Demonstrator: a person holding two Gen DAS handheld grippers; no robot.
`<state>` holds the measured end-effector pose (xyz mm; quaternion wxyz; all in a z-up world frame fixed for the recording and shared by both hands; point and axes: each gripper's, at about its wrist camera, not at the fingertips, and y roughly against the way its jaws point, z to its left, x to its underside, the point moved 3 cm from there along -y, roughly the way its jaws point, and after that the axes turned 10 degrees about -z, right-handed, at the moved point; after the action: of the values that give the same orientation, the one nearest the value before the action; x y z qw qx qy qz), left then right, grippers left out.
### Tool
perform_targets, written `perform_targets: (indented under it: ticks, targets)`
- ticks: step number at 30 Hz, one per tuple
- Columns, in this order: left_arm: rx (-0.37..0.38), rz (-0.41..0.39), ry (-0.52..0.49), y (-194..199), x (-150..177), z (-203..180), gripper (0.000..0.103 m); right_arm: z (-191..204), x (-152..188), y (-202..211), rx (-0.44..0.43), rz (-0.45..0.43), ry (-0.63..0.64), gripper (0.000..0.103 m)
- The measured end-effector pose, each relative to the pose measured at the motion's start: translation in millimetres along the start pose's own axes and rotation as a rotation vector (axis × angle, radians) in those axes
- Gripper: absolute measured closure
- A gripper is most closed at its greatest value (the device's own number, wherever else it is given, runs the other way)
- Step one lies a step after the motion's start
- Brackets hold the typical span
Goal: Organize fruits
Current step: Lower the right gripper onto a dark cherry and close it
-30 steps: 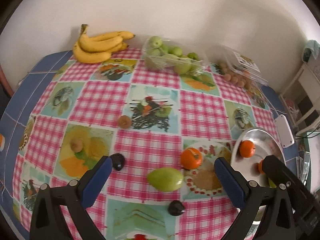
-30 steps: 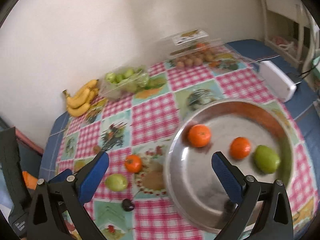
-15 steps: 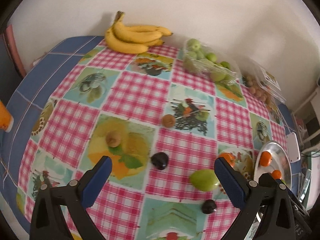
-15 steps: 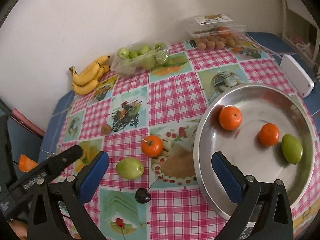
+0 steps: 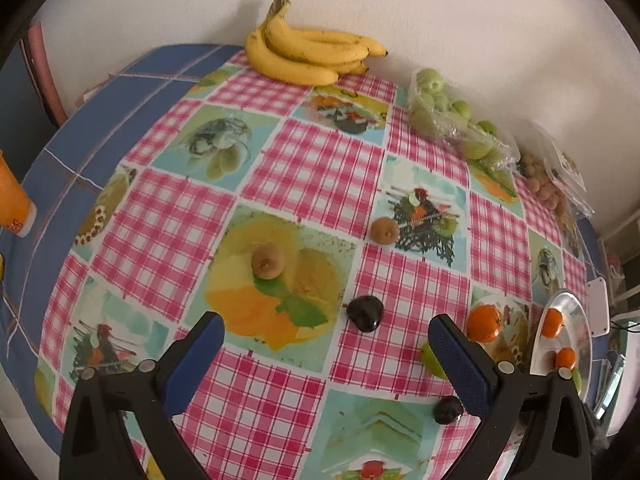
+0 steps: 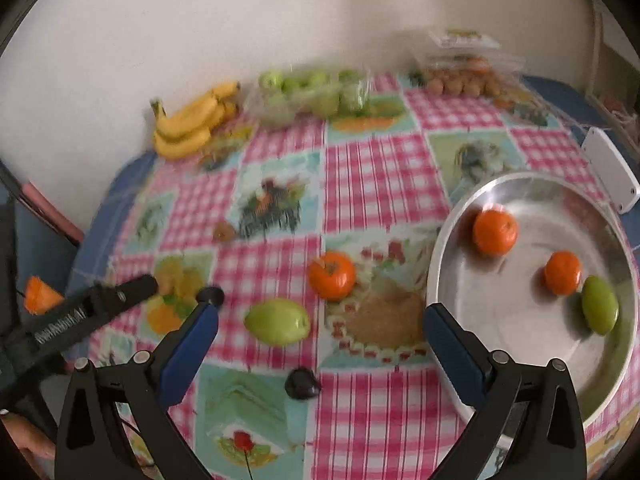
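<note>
Fruits loose: tangerine [image 6: 332, 275], green mango [image 6: 277, 320], two dark plums [image 5: 364, 313] [image 5: 448, 409] and two kiwis [image 5: 267, 260] [image 5: 384, 231] lie apart on the checked tablecloth [image 5: 320, 168] over the surface.
Tray: steel tray [image 6: 472, 300] at the right side of the surface holds two tangerines [image 6: 495, 232] [image 6: 562, 272] and a second green mango [image 6: 599, 310] — that mango is just beside the smaller tangerine.
Left gripper [image 5: 326, 354]: jaws wide, holding nothing, over the cloth; nearer dark plum sits between the fingers in the left wrist view, just ahead of the tips.
Right gripper [image 6: 320, 334]: jaws wide, holding nothing; loose green mango and tangerine lie ahead between the fingers, one plum [image 6: 302, 384] lower between them; right finger overlaps the tray rim in view.
Back wall side: banana bunch [image 5: 310, 56], bag of green fruit [image 5: 456, 124], clear box of small brown fruit [image 6: 464, 76].
Other: white device [image 6: 610, 170] beside the tray; orange cup [image 5: 12, 204] at far left edge.
Image quality: right wrist view is motion-blurred — small details there are unclear.
</note>
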<state>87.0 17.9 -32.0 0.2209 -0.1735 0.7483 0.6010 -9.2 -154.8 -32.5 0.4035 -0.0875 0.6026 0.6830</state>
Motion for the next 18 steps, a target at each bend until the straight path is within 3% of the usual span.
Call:
perform_targets:
  ticks: [10, 13, 18]
  targets:
    - [-0.019, 0.106, -0.064, -24, 21, -12, 0.0, 10, 34, -30, 0.034, 0.177, 0.054, 0.003]
    - [-0.023, 0.136, -0.059, -31, 27, -11, 0.0, 15, 40, -36, 0.044, 0.201, 0.078, 0.019]
    - [-0.023, 0.144, -0.059, -34, 29, -12, 0.0, 18, 47, -44, 0.058, 0.24, 0.104, 0.027]
